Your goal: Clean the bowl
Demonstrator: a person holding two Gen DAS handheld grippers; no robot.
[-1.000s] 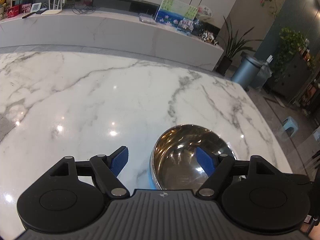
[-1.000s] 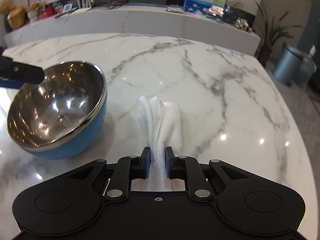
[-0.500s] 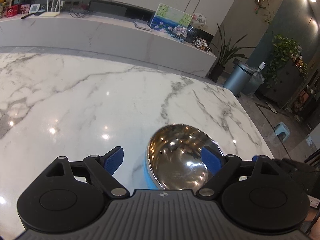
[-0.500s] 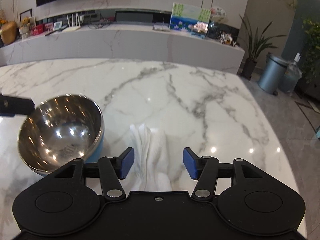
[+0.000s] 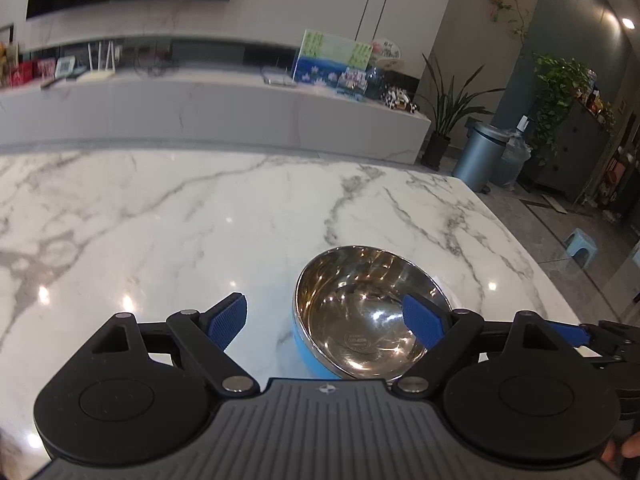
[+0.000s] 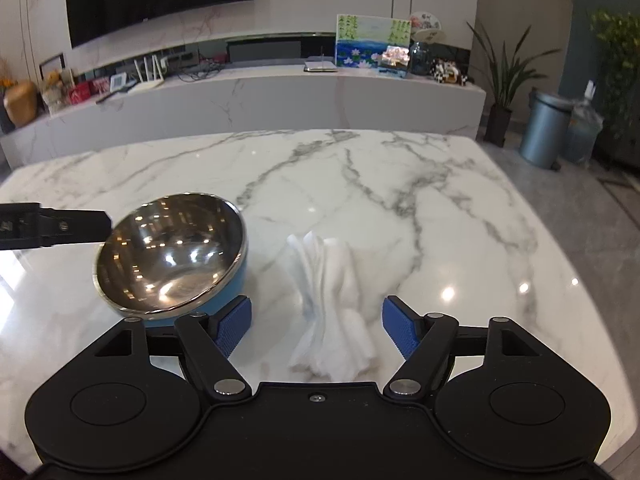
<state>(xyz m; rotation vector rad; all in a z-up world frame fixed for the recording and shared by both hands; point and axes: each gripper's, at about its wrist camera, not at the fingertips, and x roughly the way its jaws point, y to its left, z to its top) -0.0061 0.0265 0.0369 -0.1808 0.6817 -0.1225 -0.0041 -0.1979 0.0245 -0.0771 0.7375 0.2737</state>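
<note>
Presently on the marble table: one steel bowl, blue outer shell, polished inside, tilted on its rounded base. Beside it, on its right in the right wrist view, lies one folded white paper towel.

Left gripper: jaws wide apart, gripping nothing; its right pad shows in front of the bowl's mouth, and contact cannot be told.

Right gripper: jaws have just been opening and now stand wide, with the towel lying loose between them, unpinched.

Handling, judged: bowl rigid, light, slick and prone to rocking; best pinched across the rim, one pad inside, one outside. Towel soft, limp, light; best taken at its bunched near end.
</note>
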